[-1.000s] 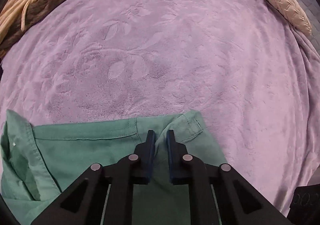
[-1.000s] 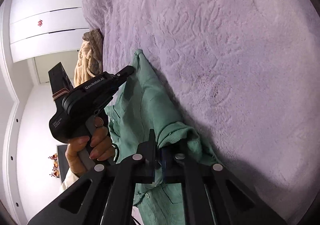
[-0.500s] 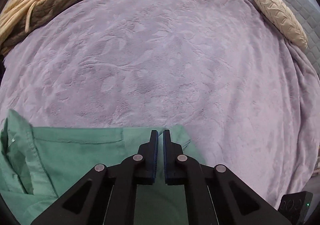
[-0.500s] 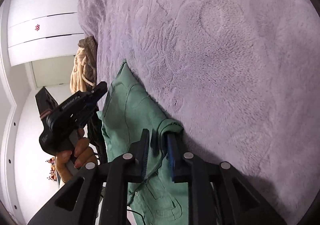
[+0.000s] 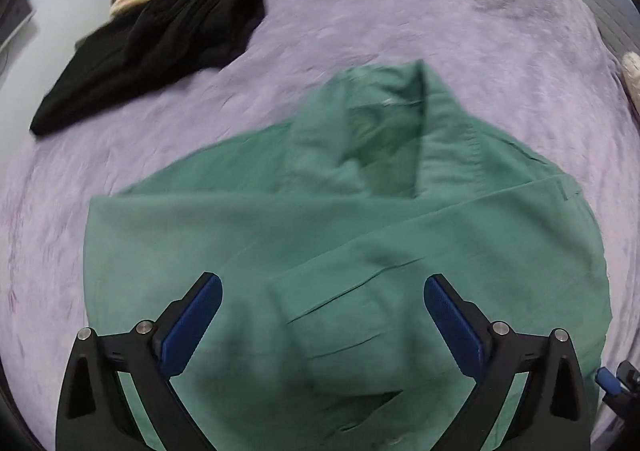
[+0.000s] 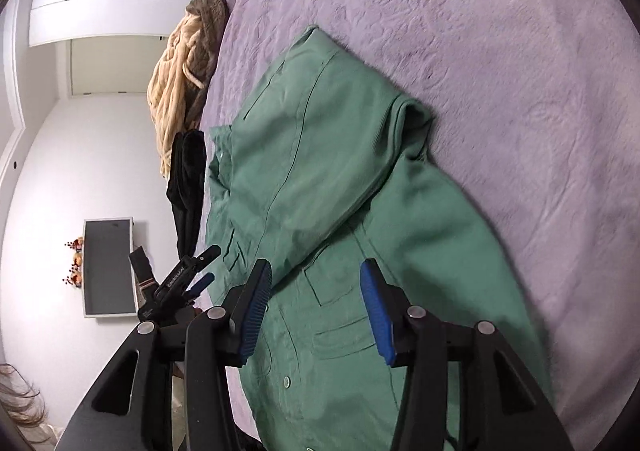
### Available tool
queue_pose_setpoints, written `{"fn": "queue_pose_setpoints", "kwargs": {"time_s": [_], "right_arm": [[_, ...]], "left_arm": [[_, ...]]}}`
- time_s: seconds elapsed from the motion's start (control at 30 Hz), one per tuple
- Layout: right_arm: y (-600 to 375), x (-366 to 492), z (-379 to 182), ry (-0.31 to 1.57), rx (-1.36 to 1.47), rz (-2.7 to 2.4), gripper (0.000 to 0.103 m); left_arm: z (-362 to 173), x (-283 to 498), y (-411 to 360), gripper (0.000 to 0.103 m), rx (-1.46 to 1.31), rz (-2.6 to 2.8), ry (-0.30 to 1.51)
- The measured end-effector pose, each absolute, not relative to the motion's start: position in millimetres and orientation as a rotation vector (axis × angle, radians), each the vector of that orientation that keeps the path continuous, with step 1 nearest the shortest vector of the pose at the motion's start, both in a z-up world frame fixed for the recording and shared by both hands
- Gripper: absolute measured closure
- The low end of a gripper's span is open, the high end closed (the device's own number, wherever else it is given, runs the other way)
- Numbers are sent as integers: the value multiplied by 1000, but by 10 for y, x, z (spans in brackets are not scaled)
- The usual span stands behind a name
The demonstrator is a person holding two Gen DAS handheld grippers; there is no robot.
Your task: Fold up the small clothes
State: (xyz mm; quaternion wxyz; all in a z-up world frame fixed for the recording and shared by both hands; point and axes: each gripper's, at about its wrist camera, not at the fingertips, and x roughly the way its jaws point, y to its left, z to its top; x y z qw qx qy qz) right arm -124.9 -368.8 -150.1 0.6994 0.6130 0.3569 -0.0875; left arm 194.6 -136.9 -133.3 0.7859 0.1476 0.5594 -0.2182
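Green shirt lies on purple blanket, lower hem cut off by frame, left-wrist view motion-blurred; sleeve folded across chest pockets. Your left gripper and right gripper both gape wide, gripping nothing

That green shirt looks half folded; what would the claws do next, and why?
Probably grab the bottom hem of the green shirt nearest the claws and fold it up toward the collar: both left claw and right claw are open, and the sleeve already lies across the body.
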Motion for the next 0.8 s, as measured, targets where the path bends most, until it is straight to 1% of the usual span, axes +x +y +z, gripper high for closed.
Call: {"fn": "queue_pose_setpoints", "kwargs": {"time_s": [0.07, 0.13, 0.2, 0.23, 0.27, 0.33, 0.4, 0.43, 0.47, 0.5, 0.53, 0.63, 0.8], "right_arm": [[-3562, -1207, -1519, 822, 1360, -181, 52], [-3472, -1134, -1531, 846, 1351, -175, 52], [-3377, -1111, -1526, 868, 1335, -170, 52], [-3342, -1109, -1522, 875, 1327, -170, 52], [-3310, -1083, -1514, 883, 1320, -171, 52], [-3256, -1062, -1495, 892, 1309, -168, 52], [-3225, -1039, -1490, 905, 1301, -170, 52], [-3207, -1037, -1485, 910, 1298, -172, 52], [-3195, -1034, -1468, 912, 1292, -172, 52], [-3189, -1029, -1446, 912, 1280, -173, 52], [-3193, -1017, -1423, 913, 1265, -176, 52], [-3243, -969, -1400, 926, 1229, -195, 52], [-3388, -863, -1258, 949, 1099, -284, 52]], "left_arm": [[-1467, 2039, -1073, 3, 258, -437, 1256], [-1607, 2095, -921, 21, 215, -439, 1306], [-1654, 2104, -921, 22, 176, -463, 1311], [-1643, 2100, -950, 35, 168, -483, 1301], [-1637, 2095, -1003, 43, 167, -509, 1298], [-1647, 2105, -1083, 70, 145, -559, 1311], [-1660, 2101, -1158, 70, 159, -580, 1313], [-1680, 2098, -1164, 83, 177, -587, 1307], [-1675, 2120, -1150, 84, 175, -588, 1307], [-1636, 2126, -1120, 94, 147, -594, 1312], [-1549, 2130, -1100, 97, 107, -611, 1309], [-1335, 2216, -1052, 97, 123, -620, 1219], [-1506, 2324, -1079, 96, 212, -610, 1242]]}}
